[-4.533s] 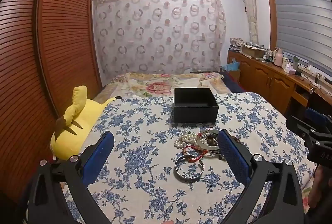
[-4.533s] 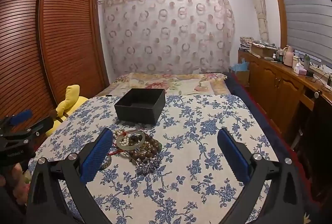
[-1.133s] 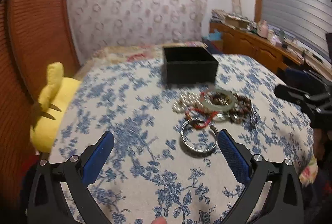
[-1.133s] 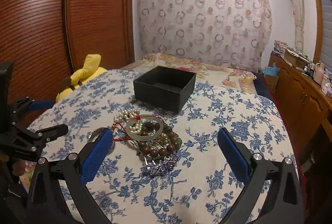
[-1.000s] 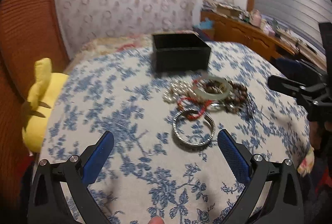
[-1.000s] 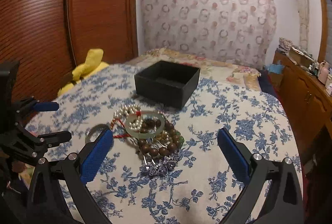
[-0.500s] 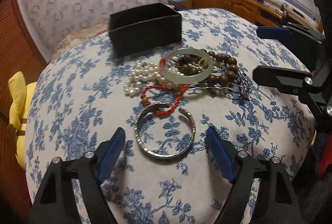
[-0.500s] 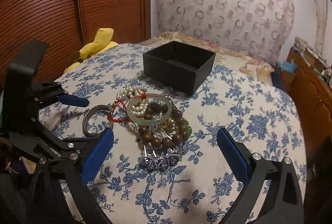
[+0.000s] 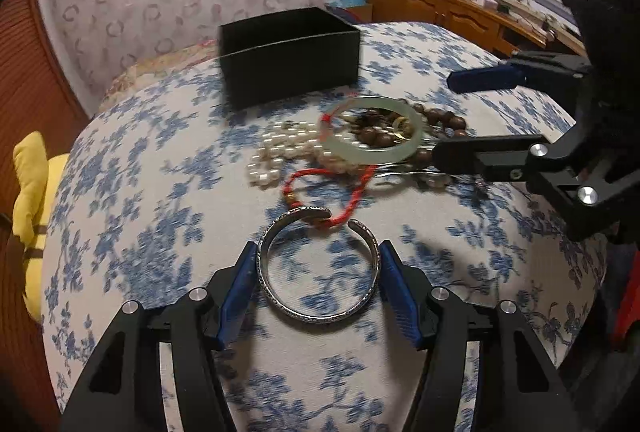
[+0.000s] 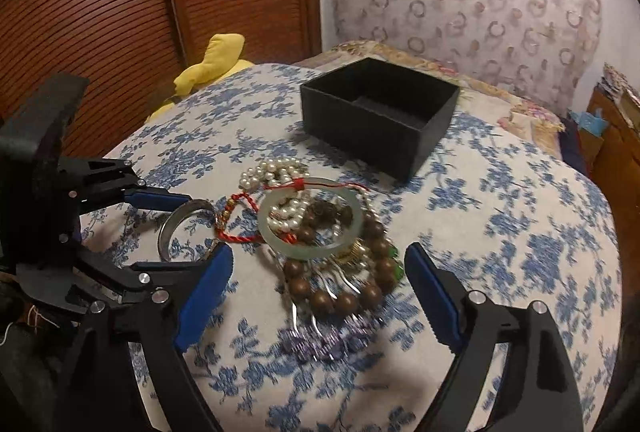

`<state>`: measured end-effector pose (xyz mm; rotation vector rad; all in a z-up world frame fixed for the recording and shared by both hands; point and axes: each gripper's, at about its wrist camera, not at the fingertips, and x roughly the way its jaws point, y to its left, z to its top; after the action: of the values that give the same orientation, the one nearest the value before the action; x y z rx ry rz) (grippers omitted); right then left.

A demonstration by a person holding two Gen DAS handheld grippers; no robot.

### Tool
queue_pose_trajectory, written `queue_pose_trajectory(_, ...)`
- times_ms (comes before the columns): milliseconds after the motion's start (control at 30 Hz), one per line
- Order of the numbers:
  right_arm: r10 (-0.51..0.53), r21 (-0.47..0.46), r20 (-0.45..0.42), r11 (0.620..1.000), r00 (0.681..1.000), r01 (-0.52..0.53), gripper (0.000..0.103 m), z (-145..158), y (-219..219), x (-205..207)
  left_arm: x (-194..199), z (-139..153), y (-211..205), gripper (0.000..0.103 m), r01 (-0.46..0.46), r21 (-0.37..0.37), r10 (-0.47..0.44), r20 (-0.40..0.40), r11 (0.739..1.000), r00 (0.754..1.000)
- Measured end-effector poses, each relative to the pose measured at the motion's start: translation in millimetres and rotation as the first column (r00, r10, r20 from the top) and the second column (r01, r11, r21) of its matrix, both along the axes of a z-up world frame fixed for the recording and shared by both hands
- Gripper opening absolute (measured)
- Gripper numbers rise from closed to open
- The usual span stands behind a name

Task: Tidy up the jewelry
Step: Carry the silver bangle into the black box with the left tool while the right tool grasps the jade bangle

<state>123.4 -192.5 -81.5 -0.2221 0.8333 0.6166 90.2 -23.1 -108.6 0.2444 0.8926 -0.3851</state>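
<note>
The bangle (image 9: 318, 268) lies on the tablecloth (image 9: 132, 216) before the jewelry heap (image 9: 360, 143), the box (image 9: 290, 57) behind.
</note>
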Motion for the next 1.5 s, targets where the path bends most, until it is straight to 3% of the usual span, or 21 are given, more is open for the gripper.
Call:
queue_pose_trajectory(200, 0.054, -0.034, -0.042, 0.998, 0.998, -0.055, 0.082, -10, 24, 21, 2, 5, 24, 0.058, -0.047, -0.034, 0.047, 0.016, 0.998, 0.999)
queue_pose_trajectory(567, 0.073, -0.140, -0.057, 0.987, 0.996, -0.081, 0.082, -23, 47, 49, 5, 8, 42, 0.058, -0.072, -0.051, 0.073, 0.029, 0.996, 0.997)
queue_pose_trajectory(700, 0.075, -0.141, -0.070, 0.986, 0.995, -0.084, 0.081, -25, 49, 54, 6, 11, 45, 0.058, -0.078, -0.061, 0.080, 0.037, 0.995, 0.996)
queue_pose_trajectory(767, 0.087, -0.142, -0.072, 0.985, 0.994, -0.096, 0.074, -26, 49, 53, 7, 15, 46, 0.058, -0.080, -0.066, 0.083, 0.044, 0.995, 0.996)
queue_pose_trajectory(900, 0.092, -0.109, -0.073, 0.989, 0.993, -0.099, 0.074, -23, 46, 51, 7, 20, 47, 0.057, -0.084, -0.070, 0.088, 0.058, 0.994, 0.994)
queue_pose_trajectory(1167, 0.062, -0.055, 0.009, 0.997, 0.998, -0.061, 0.074, 3, 29, 44, 18, 34, 43, 0.057, -0.080, -0.082, 0.088, 0.096, 0.993, 0.992)
queue_pose_trajectory(1500, 0.004, -0.036, 0.094, 0.999, 0.996, -0.001, 0.074, 35, 15, 85, 44, 63, 37, 0.057, -0.072, -0.079, 0.085, 0.174, 0.994, 0.981)
